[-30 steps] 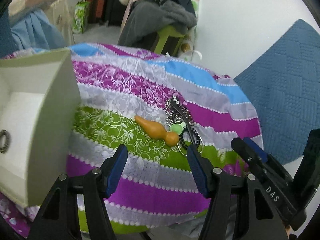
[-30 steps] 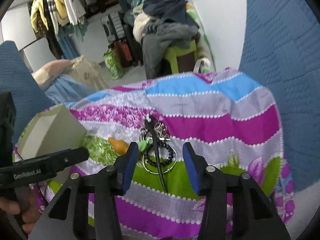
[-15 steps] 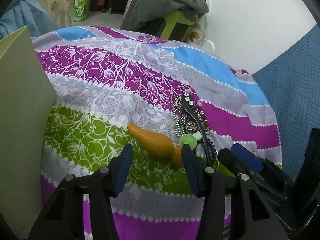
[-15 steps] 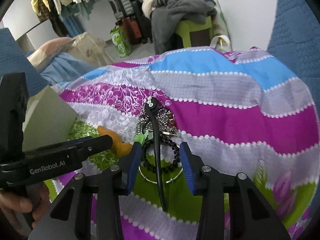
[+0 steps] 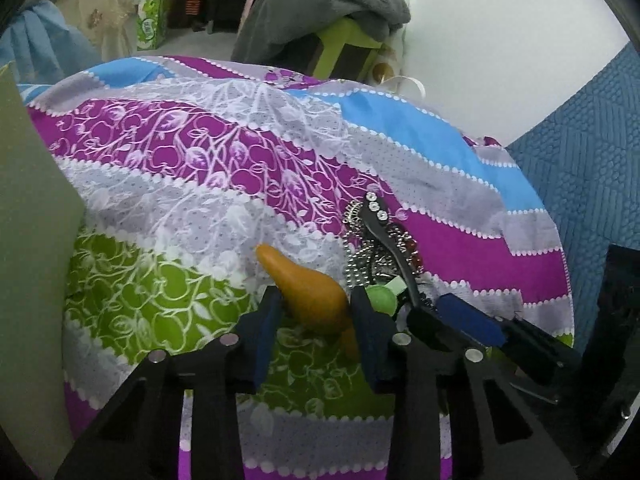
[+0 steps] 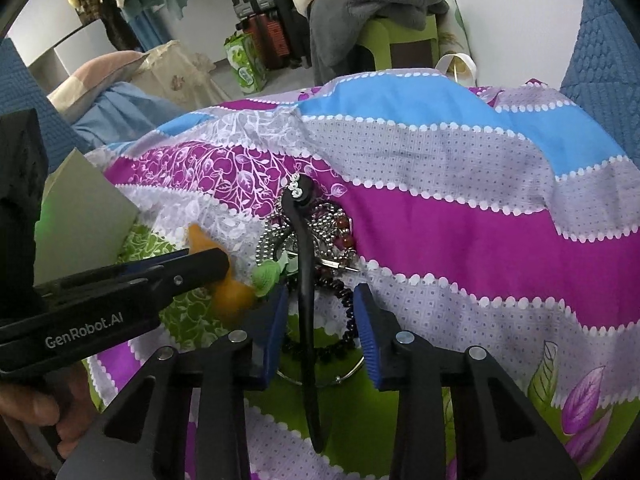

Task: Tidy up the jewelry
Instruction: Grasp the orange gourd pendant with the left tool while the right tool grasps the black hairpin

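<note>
A striped cloth (image 5: 248,168) in purple, grey, blue and green is seen spread over a rounded surface. The jewelry is heaped near its middle: a silver bead chain (image 5: 358,256), a black hair clip (image 6: 306,280) with three rhinestones at its far end, a dark bead bracelet (image 6: 348,320) and a thin wire hoop (image 6: 352,368).

An orange gourd-shaped piece (image 5: 312,292) is lying at 9 o'clock of the heap, its thin tip pointing to 11 o'clock. A small green piece (image 5: 380,298) is touching its wide end.

The left hand-held gripper (image 5: 316,320) is seen with its jaws closing around the wide end of the orange piece; the blue pads (image 5: 266,328) are just beside it on both sides, and whether they press on it cannot be told.

The right hand-held gripper (image 6: 320,324) is lowered over the hair clip, its jaws closing, with the clip's stem and part of the bracelet between them; clear gaps are left on both sides, so nothing is gripped.

A pale box (image 6: 86,216) is standing at 9 o'clock of the heap, at the cloth's edge. A hand (image 6: 36,412) is visible at 8 o'clock in the right wrist view, holding the left tool.
</note>
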The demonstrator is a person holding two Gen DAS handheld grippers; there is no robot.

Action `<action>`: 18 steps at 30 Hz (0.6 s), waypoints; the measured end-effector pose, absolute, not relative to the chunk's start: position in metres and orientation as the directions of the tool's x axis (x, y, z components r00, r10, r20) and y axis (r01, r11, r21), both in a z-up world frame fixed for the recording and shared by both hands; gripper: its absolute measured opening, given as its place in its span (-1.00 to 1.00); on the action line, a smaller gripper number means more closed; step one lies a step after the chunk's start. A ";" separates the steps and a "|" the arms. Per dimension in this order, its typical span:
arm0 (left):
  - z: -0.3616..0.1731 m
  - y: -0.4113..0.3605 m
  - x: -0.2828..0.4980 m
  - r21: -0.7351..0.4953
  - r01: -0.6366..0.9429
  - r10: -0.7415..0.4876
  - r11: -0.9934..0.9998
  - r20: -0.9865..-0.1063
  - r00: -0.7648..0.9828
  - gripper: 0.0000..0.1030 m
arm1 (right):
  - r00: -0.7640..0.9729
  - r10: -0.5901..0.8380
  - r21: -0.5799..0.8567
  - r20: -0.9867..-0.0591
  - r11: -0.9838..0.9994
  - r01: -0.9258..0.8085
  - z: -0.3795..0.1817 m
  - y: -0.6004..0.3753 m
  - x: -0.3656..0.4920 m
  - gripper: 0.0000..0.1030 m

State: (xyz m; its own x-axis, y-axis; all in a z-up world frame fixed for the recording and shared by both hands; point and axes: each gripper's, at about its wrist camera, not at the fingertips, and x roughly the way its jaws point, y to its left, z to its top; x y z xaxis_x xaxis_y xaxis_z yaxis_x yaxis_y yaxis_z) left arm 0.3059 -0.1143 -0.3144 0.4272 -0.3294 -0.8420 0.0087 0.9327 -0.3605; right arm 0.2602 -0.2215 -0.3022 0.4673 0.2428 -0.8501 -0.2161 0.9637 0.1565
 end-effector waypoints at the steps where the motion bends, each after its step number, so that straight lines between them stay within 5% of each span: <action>1: -0.315 -0.116 0.307 -0.363 0.012 -0.333 0.932 -0.841 0.426 -0.34 | 0.468 0.242 0.154 -0.850 0.964 -0.217 -0.302 -0.221 0.260 -0.40; 12: -0.315 -0.110 0.302 -0.393 0.019 -0.366 0.919 -0.835 0.412 -0.40 | 0.458 0.237 0.146 -0.857 0.963 -0.225 -0.308 -0.213 0.264 -0.59; 18: -0.304 -0.102 0.284 -0.365 0.038 -0.347 0.930 -0.842 0.413 -0.40 | 0.454 0.217 0.124 -0.864 0.966 -0.226 -0.308 -0.206 0.262 -0.87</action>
